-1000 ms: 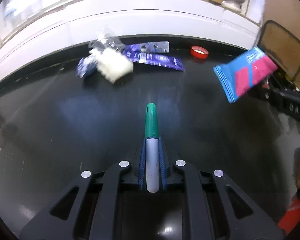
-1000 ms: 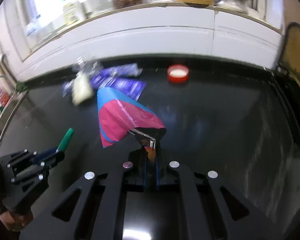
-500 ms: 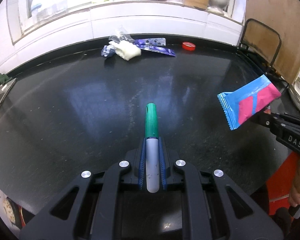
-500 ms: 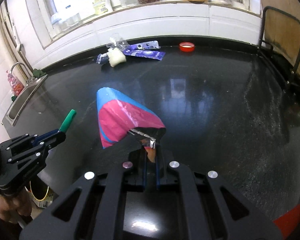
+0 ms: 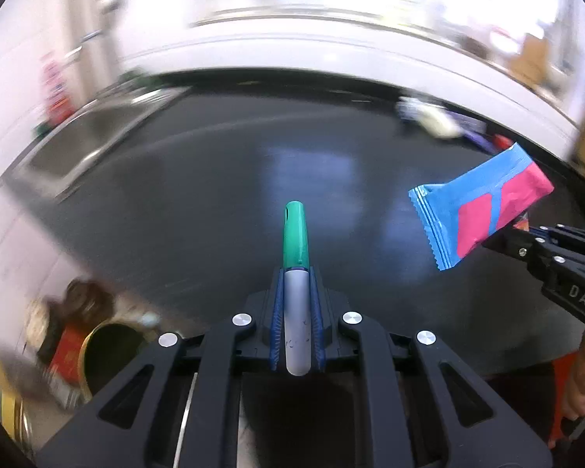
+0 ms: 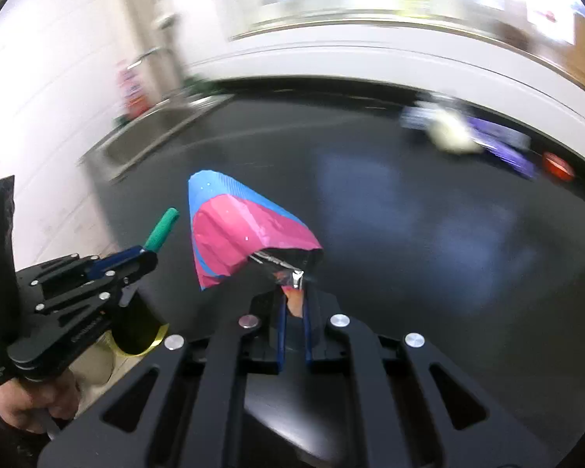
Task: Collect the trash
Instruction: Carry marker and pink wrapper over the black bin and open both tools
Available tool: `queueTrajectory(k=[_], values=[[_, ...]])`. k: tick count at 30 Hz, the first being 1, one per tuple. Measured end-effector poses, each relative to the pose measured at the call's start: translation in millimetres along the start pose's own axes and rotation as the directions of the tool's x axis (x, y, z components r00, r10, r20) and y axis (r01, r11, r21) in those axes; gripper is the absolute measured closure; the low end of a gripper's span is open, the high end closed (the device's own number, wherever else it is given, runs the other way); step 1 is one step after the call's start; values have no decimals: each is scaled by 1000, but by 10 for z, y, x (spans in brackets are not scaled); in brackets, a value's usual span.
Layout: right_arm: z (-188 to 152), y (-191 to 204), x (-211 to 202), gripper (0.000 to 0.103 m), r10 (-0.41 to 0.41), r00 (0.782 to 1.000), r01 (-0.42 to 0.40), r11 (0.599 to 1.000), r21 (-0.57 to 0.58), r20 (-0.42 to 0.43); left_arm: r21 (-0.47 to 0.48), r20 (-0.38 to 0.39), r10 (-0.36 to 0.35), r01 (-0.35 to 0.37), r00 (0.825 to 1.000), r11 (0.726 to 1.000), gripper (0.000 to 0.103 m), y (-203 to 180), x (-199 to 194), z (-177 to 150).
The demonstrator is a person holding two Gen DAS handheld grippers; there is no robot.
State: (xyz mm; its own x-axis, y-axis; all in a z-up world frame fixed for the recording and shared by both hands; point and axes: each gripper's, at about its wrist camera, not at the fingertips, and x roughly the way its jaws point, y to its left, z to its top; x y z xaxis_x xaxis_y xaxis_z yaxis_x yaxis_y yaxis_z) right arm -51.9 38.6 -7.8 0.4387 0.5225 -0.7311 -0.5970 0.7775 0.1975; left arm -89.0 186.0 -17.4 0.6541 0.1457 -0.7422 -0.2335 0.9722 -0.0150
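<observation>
Black, glossy worktop (image 5: 214, 179) fills both views, with a steel sink (image 5: 78, 144) set in at its left end and white tiled wall behind; everything beyond the grippers is smeared with blur.

Low at the left, beyond the counter's edge, sits a round open container with a yellow rim (image 5: 109, 355), which may be the bin, though it is too blurred to be sure.

Next comes the left gripper (image 5: 296, 304), its jaws nearly closed and clamped on a grey-barrelled marker pen with a green cap (image 5: 295, 241). The barrel lies straight along the blue pads (image 5: 275, 312), cap pointing forward, clear of the tips. It looks light, stiff and smooth, so a hold across the barrel suits it, though it could slide lengthwise if the grip slackened.

Further right, the right gripper (image 6: 293, 304) is almost fully closed on the torn, silvery end of a crumpled blue and pink foil snack wrapper (image 6: 238, 230). The rest of the wrapper fans out ahead and to the left of the tips, held above the counter. It appears featherlight, limp and slick; a pinch on the bunched end seems safest.

Far right, against the back edge, lies a cluster of leftover litter (image 6: 468, 132) with a small red cap (image 6: 557, 165) beside it.
</observation>
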Motion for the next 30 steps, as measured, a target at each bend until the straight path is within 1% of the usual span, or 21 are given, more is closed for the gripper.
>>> queueTrajectory(k=[3,5,6,9,12,13,15,17,20,21,25,27,28,29,30], values=[[116,624,339,96,107,993,-111,989,-93,-45,-89,-19,101,-103,995,991,90,615,-94,-192],[134,991,522,96,156,985,-165,976,-143,-74,-140,-35,154,-157,988,978,90,978,-162,-334],[122,1200,631,96,188,977,-202,965,-165,-99,-167,-48,186,-192,981,967,90,1167,-192,-416],[57,1721,890,96,248,954,-282,932,-229,-166,-254,-100,241,-259,965,932,90,1660,-258,-700],[-28,2121,1128,96,275,933,-333,902,-273,-230,-306,-149,273,-307,950,901,90,1998,-281,-924],[-57,2212,1199,96,279,928,-344,895,-284,-247,-327,-166,278,-319,946,890,90,2125,-277,-1014],[-116,2408,1382,96,288,913,-371,880,-295,-290,-347,-185,279,-329,942,878,90,2263,-257,-1124],[-159,2520,1525,96,284,905,-381,872,-306,-316,-365,-200,279,-336,939,868,90,2414,-213,-1233],[-225,2706,1745,96,276,892,-395,861,-322,-357,-393,-213,274,-339,938,855,90,2603,-112,-1359],[-250,2805,1854,96,269,889,-396,859,-325,-371,-402,-216,261,-329,941,855,90,2628,-57,-1391],[-322,2942,2286,96,242,868,-397,863,-313,-434,-434,-238,207,-294,949,851,90,2861,259,-1546],[-399,2980,2561,96,209,860,-382,868,-316,-465,-440,-256,204,-302,945,846,90,3001,443,-1646],[-442,3002,2715,96,191,854,-373,873,-313,-484,-444,-259,194,-295,946,846,90,3052,522,-1688],[-465,3004,2815,96,184,846,-372,876,-306,-501,-453,-261,188,-292,947,842,90,3116,611,-1744],[-519,3030,3000,96,172,826,-373,881,-292,-536,-453,-264,184,-290,947,843,90,3162,687,-1796]])
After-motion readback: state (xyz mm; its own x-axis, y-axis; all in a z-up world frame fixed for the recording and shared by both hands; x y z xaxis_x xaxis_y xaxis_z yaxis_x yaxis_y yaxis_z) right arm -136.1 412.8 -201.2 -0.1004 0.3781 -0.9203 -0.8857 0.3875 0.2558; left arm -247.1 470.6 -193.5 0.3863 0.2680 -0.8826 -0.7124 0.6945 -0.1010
